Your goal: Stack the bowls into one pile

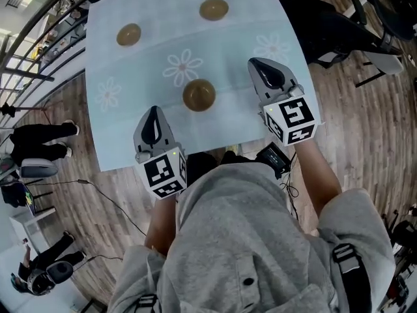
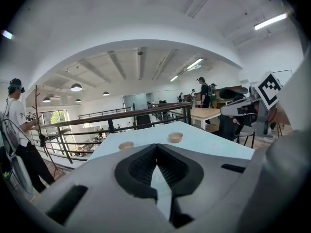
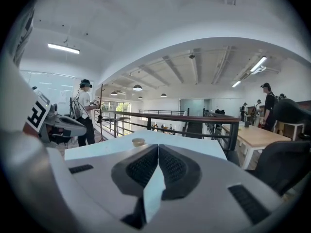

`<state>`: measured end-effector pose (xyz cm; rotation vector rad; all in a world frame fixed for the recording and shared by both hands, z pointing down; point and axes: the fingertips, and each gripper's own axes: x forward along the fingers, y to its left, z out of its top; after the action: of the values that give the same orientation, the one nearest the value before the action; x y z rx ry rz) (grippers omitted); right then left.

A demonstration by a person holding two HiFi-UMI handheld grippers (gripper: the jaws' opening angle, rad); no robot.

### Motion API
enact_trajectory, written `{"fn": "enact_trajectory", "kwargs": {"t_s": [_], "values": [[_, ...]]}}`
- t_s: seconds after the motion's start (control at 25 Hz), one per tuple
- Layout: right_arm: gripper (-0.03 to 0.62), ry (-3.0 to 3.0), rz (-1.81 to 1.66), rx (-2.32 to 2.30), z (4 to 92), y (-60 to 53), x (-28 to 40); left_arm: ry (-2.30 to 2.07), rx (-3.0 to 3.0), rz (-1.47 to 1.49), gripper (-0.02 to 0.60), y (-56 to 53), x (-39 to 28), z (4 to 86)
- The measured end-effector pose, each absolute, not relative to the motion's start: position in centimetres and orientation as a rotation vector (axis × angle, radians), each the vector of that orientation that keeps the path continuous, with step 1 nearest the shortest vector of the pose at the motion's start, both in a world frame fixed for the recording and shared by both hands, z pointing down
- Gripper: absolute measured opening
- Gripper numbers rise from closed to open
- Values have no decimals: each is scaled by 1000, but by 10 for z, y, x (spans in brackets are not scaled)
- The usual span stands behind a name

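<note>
Stock as I logged it from the remote station, left to right.

1. Left bowl [image 1: 128,34]: brown, upright, alone on the flowered tablecloth [image 1: 273,18], well apart from the others. I judged that no stacking had begun.
2. Left gripper [image 1: 155,111]: held over the table's near edge, jaws pressed together with nothing between them. I judged this a waiting posture, since there was nothing to carry.
3. Near bowl [image 1: 199,94]: between the two grippers and nearest both. I took it as the likeliest first pick.
4. Far bowl [image 1: 214,9]: near the far edge, apart from the rest.
5. Right gripper [image 1: 261,64]: beside the near bowl's right, tongs likewise closed and empty.

View notes: only the head view showed all three bowls and their spacing. The left gripper view showed two bowls past its tips and the right gripper view one small bowl, while the near bowl was hidden behind the gripper bodies. Only the gripper views confirmed that the tips met.
</note>
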<state>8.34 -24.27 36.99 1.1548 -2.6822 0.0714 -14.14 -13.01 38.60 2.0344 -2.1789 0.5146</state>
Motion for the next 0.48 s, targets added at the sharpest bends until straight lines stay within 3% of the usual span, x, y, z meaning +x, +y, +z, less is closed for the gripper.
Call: {"fn": "enact_trajectory", "kwargs": {"t_s": [0.48], "values": [[29,-2575,-189,998,383,-311,45,-2182,1935,509,18,-137,-174,418]]}}
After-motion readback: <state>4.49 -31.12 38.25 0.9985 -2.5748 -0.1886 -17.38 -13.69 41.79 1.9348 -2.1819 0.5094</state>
